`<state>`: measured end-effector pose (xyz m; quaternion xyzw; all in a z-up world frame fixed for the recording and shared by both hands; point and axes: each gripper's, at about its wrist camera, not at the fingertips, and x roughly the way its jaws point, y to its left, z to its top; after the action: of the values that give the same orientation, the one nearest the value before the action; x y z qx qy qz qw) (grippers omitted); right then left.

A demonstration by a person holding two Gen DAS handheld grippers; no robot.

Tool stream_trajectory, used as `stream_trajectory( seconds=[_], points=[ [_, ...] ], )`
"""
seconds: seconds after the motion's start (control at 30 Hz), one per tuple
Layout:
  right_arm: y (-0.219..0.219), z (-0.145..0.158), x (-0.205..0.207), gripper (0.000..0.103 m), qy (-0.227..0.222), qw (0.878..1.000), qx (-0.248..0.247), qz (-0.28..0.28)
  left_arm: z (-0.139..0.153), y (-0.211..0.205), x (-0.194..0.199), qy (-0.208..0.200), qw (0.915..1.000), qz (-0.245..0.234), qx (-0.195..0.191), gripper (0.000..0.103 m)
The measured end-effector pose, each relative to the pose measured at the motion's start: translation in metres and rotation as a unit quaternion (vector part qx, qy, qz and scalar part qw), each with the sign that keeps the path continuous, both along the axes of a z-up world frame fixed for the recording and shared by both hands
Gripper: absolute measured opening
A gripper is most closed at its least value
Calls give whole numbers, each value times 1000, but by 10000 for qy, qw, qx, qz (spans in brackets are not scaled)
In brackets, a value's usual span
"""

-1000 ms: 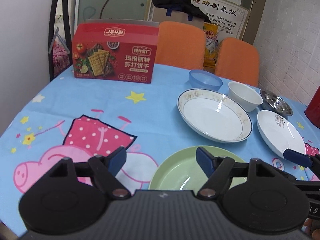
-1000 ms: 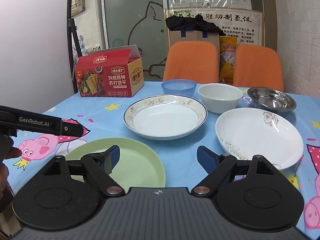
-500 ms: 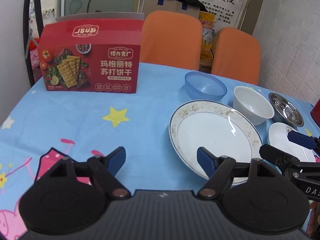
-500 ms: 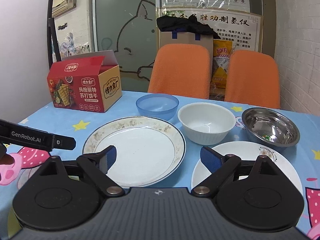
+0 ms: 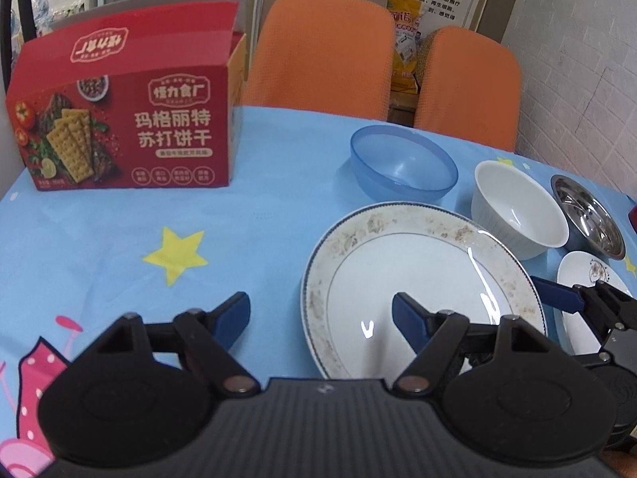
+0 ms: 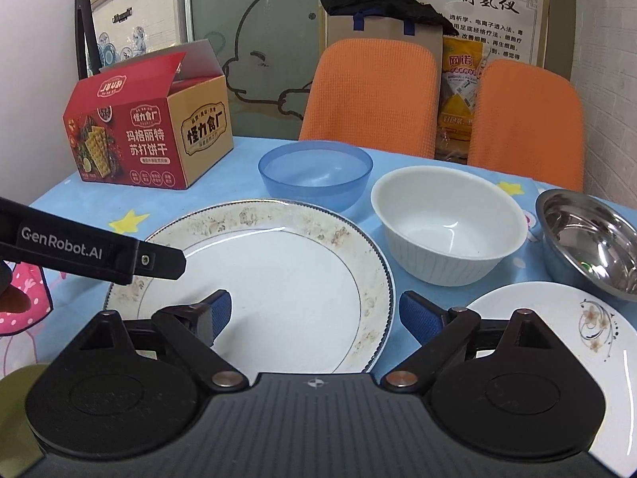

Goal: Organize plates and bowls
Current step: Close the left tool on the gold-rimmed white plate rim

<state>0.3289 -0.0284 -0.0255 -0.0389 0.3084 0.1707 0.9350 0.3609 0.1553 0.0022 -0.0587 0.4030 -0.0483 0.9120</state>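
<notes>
A large white plate with a patterned rim [image 5: 422, 279] [image 6: 286, 279] lies mid-table. Behind it stand a blue plastic bowl [image 5: 402, 167] [image 6: 314, 173], a white bowl [image 5: 517, 207] [image 6: 450, 223] and a steel bowl [image 5: 589, 215] [image 6: 593, 239]. A small flowered white plate [image 5: 589, 279] [image 6: 557, 330] lies at the right. My left gripper [image 5: 320, 316] is open and empty over the large plate's left rim. My right gripper [image 6: 314, 312] is open and empty over its right rim. A green plate's edge [image 6: 16, 378] shows at the lower left.
A red cracker box [image 5: 123, 119] [image 6: 147, 135] stands open at the back left of the blue cartoon tablecloth [image 5: 199, 219]. Two orange chairs [image 6: 370, 95] stand behind the table. The left gripper's body [image 6: 91, 253] reaches in from the left in the right wrist view.
Both grippers have moved forward over the table, from above the green plate to the large white plate. Both stayed open and empty.
</notes>
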Motion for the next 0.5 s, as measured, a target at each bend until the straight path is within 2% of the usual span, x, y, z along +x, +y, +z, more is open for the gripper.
stream_trajectory(
  seconds=[0.23,0.5],
  points=[
    [11,-7,3,103,7,9996,-239,123,-7,-3,9,92,9999,-65,44,77],
    [17,-5,3,103,36,9995,-140,273,-13,6,10,147,9998,9,110,77]
  ],
)
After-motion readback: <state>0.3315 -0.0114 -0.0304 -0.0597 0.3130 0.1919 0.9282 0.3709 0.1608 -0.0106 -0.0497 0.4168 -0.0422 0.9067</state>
